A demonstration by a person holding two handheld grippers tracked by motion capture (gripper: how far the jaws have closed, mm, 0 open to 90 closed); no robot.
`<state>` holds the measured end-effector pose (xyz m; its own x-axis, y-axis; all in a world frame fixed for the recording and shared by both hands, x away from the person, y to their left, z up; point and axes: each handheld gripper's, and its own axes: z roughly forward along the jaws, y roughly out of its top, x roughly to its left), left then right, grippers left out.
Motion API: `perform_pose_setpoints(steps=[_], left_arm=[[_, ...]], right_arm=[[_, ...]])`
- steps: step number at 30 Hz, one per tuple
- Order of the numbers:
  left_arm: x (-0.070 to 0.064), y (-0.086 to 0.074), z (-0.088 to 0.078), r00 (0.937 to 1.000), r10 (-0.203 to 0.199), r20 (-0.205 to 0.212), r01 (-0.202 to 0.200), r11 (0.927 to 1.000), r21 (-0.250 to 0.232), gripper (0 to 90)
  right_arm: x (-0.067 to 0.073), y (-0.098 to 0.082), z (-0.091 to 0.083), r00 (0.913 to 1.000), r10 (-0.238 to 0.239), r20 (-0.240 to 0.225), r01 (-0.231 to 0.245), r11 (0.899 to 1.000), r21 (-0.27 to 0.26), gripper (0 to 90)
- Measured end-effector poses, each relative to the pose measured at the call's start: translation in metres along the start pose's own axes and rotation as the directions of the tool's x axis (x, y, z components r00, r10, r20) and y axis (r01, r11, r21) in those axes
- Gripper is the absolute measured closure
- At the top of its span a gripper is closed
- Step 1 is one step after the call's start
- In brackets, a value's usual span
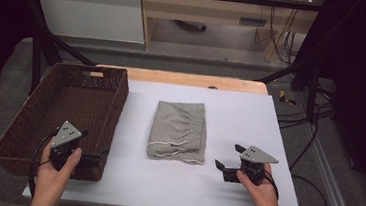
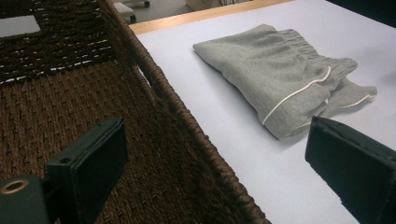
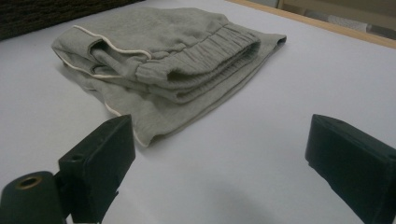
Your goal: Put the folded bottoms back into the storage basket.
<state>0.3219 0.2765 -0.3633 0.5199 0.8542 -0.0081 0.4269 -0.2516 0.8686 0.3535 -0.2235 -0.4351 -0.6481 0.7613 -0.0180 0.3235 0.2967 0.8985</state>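
Left gripper (image 1: pixel 97 156) and right gripper (image 1: pixel 227 163): jaws wide, empty, over the white tabletop (image 1: pixel 230 117). Folded grey shorts (image 1: pixel 178 130) lie centred between them, beside the wicker basket (image 1: pixel 29 119). Beyond: floor cables (image 1: pixel 315 114). The right gripper view shows the elastic waistband (image 3: pixel 219 46).

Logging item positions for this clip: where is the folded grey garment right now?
High view: the folded grey garment lies mid-table on the white sheet, just right of the wicker basket, apart from it.

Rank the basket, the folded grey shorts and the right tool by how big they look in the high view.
1. basket
2. folded grey shorts
3. right tool, though it sits nearer the camera.
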Motion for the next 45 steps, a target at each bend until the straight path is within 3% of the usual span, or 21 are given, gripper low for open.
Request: perform_pose_setpoints(steps=[13, 16, 19, 24, 26, 32, 35, 38, 42, 45], left_arm=[[-0.003, 0.002, -0.002, 1.0000, 0.003, -0.007, -0.003, 0.9998, -0.020, 5.9], [-0.012, 0.007, -0.006, 0.9976, 0.048, -0.050, -0.050, 0.9979, -0.040, 6.0], [-0.019, 0.012, -0.009, 0.9992, 0.039, -0.005, -0.040, 0.9969, -0.068, 5.8], [-0.037, 0.020, -0.012, 0.9974, 0.067, 0.027, -0.064, 0.9928, -0.101, 5.8], [-0.047, 0.023, -0.009, 0.9945, 0.085, 0.060, -0.079, 0.9917, -0.101, 5.9], [-0.062, 0.027, -0.004, 0.9894, 0.100, 0.105, -0.090, 0.9915, -0.094, 5.9], [-0.071, 0.032, 0.004, 0.9858, 0.113, 0.124, -0.103, 0.9912, -0.083, 5.6], [-0.080, 0.038, 0.017, 0.9839, 0.095, 0.151, -0.085, 0.9937, -0.073, 5.6], [-0.088, 0.043, 0.046, 0.9792, 0.063, 0.193, -0.053, 0.9969, -0.057, 5.6], [-0.091, 0.044, 0.067, 0.9768, 0.058, 0.206, -0.051, 0.9979, -0.039, 6.1]], right_arm=[[0.000, 0.000, 0.000, 1.0000, -0.004, 0.004, 0.004, 1.000, 0.016, 8.6], [0.000, 0.000, 0.000, 1.0000, 0.006, 0.002, -0.006, 1.000, 0.012, 8.2], [0.001, 0.001, 0.001, 1.0000, 0.006, 0.001, -0.006, 1.000, 0.009, 8.0], [0.002, 0.001, 0.002, 1.0000, 0.003, -0.002, -0.003, 1.000, 0.014, 7.6], [0.002, 0.001, 0.002, 1.0000, 0.004, -0.003, -0.004, 1.000, 0.018, 7.5], [0.000, 0.001, 0.002, 0.9998, 0.019, 0.009, -0.019, 1.000, 0.013, 7.5], [-0.001, 0.000, 0.001, 0.9994, 0.031, 0.017, -0.032, 0.999, 0.010, 7.4], [-0.002, -0.001, 0.001, 0.9991, 0.037, 0.020, -0.037, 0.999, 0.013, 7.4], [-0.002, -0.002, -0.001, 0.9987, 0.045, 0.021, -0.046, 0.999, 0.015, 7.4], [-0.002, -0.002, -0.001, 0.9986, 0.047, 0.022, -0.048, 0.999, 0.016, 7.4]])
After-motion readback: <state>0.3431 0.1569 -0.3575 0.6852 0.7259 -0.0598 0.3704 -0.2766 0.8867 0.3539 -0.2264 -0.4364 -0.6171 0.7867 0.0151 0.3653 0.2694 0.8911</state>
